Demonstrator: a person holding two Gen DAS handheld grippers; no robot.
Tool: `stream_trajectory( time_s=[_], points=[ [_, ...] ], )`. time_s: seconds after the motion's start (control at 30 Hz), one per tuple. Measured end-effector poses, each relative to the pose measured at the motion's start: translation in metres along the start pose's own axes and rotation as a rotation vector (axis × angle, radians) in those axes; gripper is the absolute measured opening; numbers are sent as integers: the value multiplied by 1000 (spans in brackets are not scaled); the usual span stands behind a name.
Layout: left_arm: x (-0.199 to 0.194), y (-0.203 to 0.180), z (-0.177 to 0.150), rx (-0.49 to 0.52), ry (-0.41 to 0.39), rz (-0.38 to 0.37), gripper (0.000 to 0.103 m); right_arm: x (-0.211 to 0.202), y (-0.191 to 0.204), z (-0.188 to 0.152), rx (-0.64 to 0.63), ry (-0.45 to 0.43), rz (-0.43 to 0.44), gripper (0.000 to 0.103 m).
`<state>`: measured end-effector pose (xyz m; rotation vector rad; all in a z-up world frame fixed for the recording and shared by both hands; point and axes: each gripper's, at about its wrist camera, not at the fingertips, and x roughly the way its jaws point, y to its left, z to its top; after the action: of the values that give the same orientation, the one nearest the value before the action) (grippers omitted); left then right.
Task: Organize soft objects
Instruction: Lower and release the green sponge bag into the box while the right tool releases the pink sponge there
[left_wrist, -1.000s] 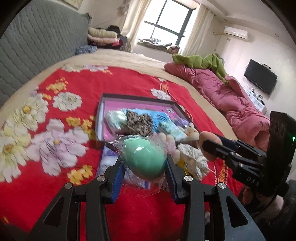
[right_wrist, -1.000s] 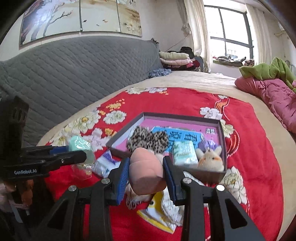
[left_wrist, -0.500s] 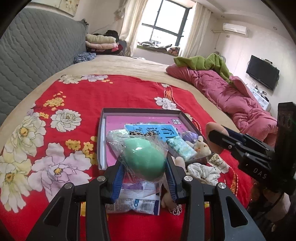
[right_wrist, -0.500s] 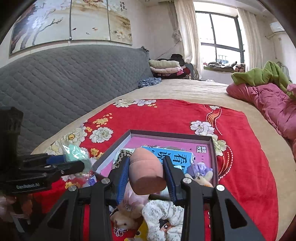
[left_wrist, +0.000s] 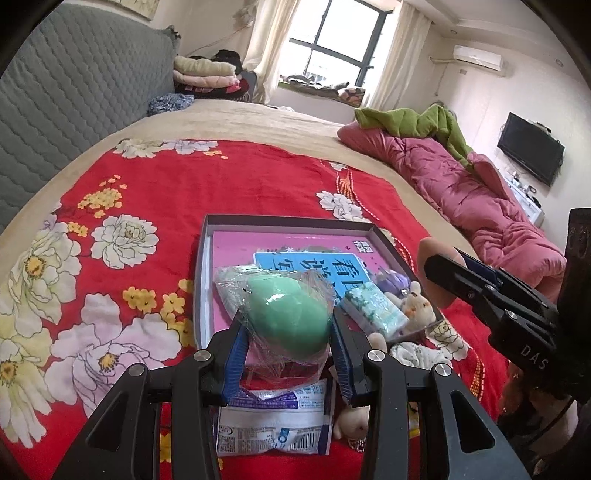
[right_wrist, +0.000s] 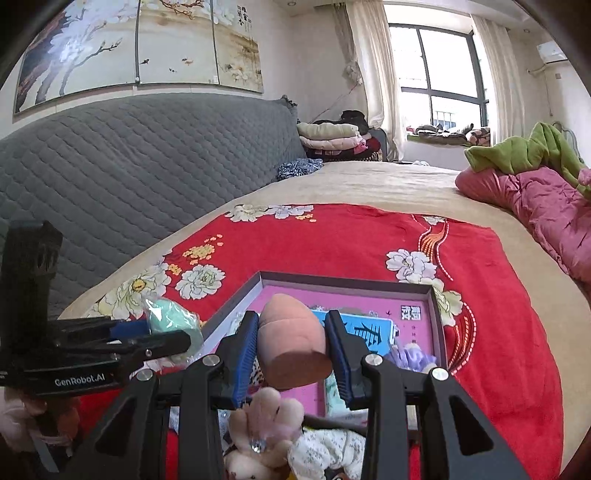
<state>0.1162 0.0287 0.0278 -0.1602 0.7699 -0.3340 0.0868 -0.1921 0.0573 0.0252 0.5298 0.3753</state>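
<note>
Green sponge (left_wrist: 290, 319), wrapped in slippery film, is compressing lightly between the left gripper (left_wrist: 288, 356) pads above the box (left_wrist: 201, 280); right gripper (right_wrist: 291, 354) is clamping the pink sponge (right_wrist: 291, 345) mid-body.

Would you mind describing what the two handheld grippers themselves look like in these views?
Both are matte black plastic with angular, strut-like arms and silver screw heads at the pivots. The left gripper and right gripper each carry blue pads on the fingers' inner faces. White lettering marks their sides: "GenRobot.AI" on the left one, "DAS" on the right. No cables or sleeves are clearly visible.
</note>
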Motion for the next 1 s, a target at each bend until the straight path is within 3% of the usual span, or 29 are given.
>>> stream_trajectory(
  time_s=[0.57,1.0],
  points=[
    [24,6,21,9,21,9,43,18,-2,23,-6,-1,-36,37],
    [43,18,29,-2,47,35,43,35,-14,11,3,48,-24,37]
  ],
)
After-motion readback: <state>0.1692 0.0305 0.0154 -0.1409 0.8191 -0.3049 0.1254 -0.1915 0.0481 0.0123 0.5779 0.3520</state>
